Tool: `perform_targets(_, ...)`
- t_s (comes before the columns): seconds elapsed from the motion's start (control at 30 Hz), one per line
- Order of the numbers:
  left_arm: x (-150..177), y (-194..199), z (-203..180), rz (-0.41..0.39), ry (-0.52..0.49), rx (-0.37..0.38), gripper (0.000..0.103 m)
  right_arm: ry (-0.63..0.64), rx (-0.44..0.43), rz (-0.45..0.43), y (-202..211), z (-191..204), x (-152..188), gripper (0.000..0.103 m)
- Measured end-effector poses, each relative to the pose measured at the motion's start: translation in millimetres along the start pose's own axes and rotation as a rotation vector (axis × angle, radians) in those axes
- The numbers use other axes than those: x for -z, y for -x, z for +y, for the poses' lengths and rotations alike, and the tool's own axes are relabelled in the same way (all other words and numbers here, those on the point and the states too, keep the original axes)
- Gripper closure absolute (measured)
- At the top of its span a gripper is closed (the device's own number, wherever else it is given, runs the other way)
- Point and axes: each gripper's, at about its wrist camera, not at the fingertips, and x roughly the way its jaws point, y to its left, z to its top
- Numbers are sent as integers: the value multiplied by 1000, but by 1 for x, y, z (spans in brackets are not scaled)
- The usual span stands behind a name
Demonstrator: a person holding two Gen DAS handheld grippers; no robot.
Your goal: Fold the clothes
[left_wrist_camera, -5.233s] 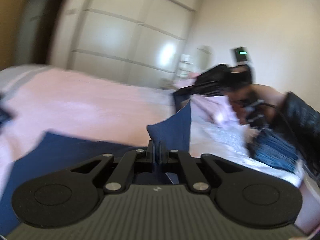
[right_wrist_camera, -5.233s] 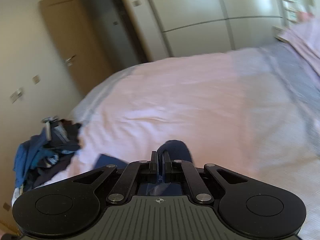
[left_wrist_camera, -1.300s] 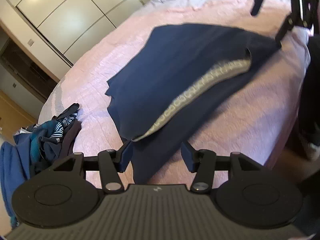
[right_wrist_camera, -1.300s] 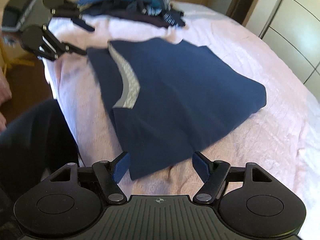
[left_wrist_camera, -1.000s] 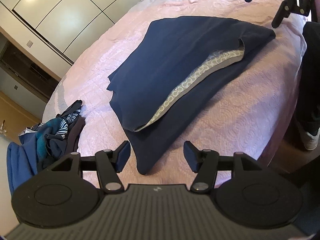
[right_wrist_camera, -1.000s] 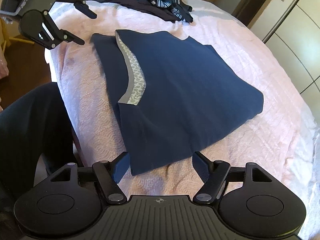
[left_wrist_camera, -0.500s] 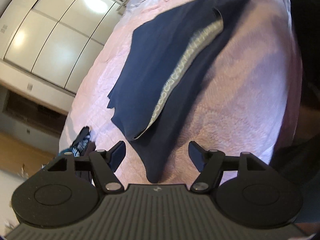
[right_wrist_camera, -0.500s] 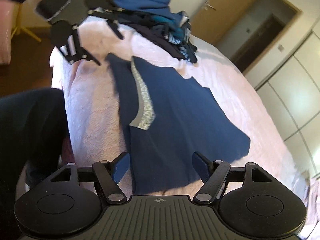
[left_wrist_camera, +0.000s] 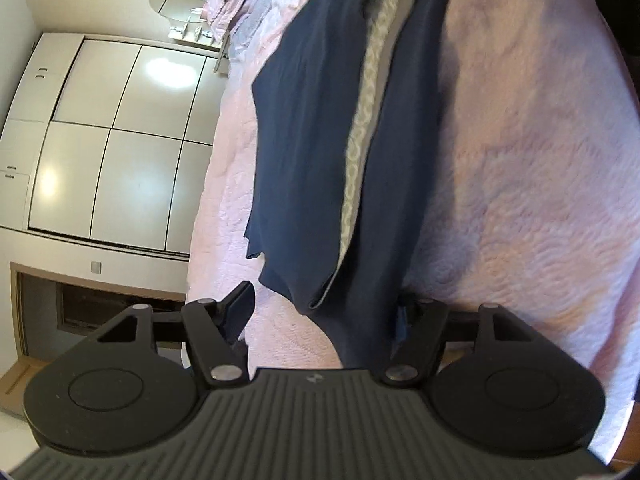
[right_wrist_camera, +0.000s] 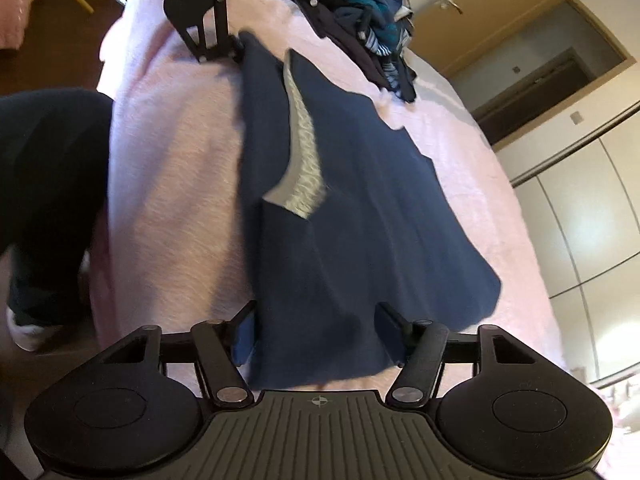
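Navy garment (right_wrist_camera: 352,216), one piece, half-folded with a pale patterned inner band showing, lies flat on the pink bed (right_wrist_camera: 172,152). Your right claw (right_wrist_camera: 316,334) is closing, its spread fingers straddling the near hem without pinching. Your left claw (left_wrist_camera: 326,310) stands open astride the opposite corner. One heap of clothes (right_wrist_camera: 368,32) sits beyond.
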Motion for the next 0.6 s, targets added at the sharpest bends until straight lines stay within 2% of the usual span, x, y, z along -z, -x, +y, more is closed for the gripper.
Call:
perform_targets(0.2, 4, -20, 0, -12, -16, -18, 44, 107, 44, -2, -16, 18, 3, 44)
perform_targets(0.27, 4, -24, 2, -12, -30, -23, 59, 110, 74, -8, -15, 15, 7, 46)
perform_targets(0.33, 6, -31, 3, -12, -51, -21, 68, 110, 95, -15, -14, 14, 11, 48)
perform_targets(0.4, 6, -37, 1, -23, -73, -13, 73, 126, 96, -16, -18, 21, 13, 51)
perform_targets(0.47, 5, -41, -1, -33, -97, -7, 84, 172, 94, -25, -22, 31, 16, 58)
perform_targets(0.5, 5, -42, 0, -39, -102, -7, 86, 176, 101, -30, -23, 31, 17, 60)
perform_targets(0.57, 5, -42, 2, -52, -111, -10, 94, 153, 113, -37, -23, 24, 18, 65)
perform_targets(0.6, 4, -42, 3, -58, -115, -11, 94, 141, 127, -39, -23, 20, 18, 68)
